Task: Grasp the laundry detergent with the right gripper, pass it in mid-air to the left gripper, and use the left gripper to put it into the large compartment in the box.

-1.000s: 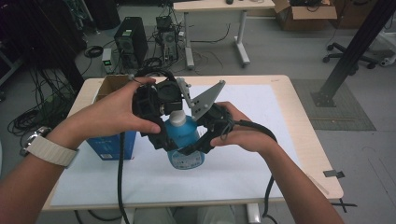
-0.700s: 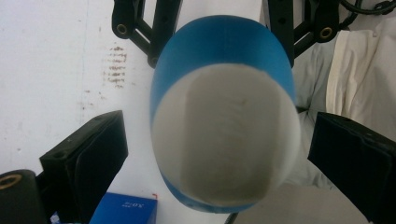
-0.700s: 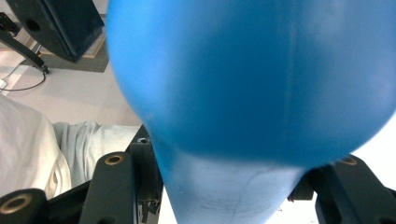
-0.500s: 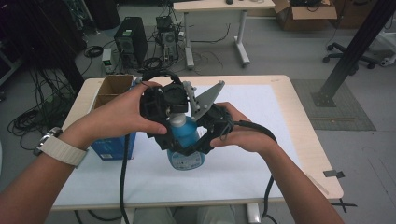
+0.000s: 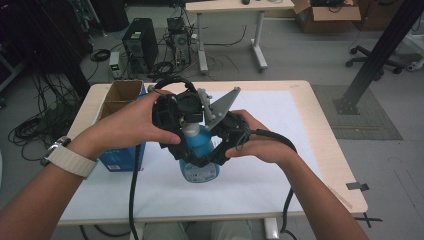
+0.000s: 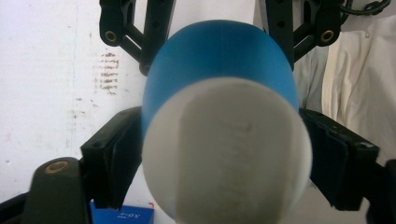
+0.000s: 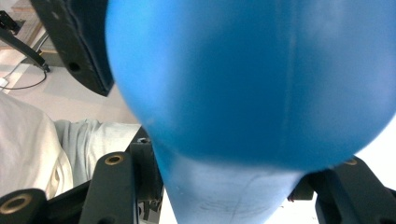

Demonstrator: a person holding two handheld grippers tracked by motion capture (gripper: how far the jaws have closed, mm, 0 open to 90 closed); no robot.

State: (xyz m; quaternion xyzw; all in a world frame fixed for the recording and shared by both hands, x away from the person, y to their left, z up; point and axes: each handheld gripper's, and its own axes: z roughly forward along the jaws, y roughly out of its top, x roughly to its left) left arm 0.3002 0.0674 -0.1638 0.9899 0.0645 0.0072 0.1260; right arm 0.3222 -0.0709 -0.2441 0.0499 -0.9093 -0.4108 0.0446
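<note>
A table point(image 5: 305, 105) with a white sheet point(image 5: 270, 115) over its top stands on a grey floor, a second desk point(image 5: 235, 6) and a computer tower point(image 5: 140, 45) behind it. At the table's left edge sits an open cardboard box point(image 5: 120, 95) with a blue side.

Above the middle of the sheet, both hands meet around a blue bottle point(image 5: 200, 152) with a white cap point(image 5: 190, 131). It stands upright with its base on or just over the sheet; which of the two cannot be told.

The left hand point(image 5: 132, 125), a watch point(image 5: 67, 157) on its wrist, holds the left gripper point(image 5: 187, 127) from above and to the left. In the left gripper view the cap point(image 6: 226, 154) sits square between the two black fingers point(image 6: 114, 158), one at each side, with the bottle's blue shoulder point(image 6: 219, 60) beyond. The pads look pressed to the cap's sides, clamped on it.

The right hand point(image 5: 262, 142) holds the right gripper point(image 5: 207, 155) lower down, from the right. In the right gripper view the blue body point(image 7: 252, 79) bulges close to the lens, and the narrower part below passes between the right gripper's fingers point(image 7: 114, 186). The fingers flank it closely on either side, seemingly gripping the bottle, though the contact itself is blurred.

A black cable point(image 5: 132, 195) hangs from the left gripper off the near edge of the table.
</note>
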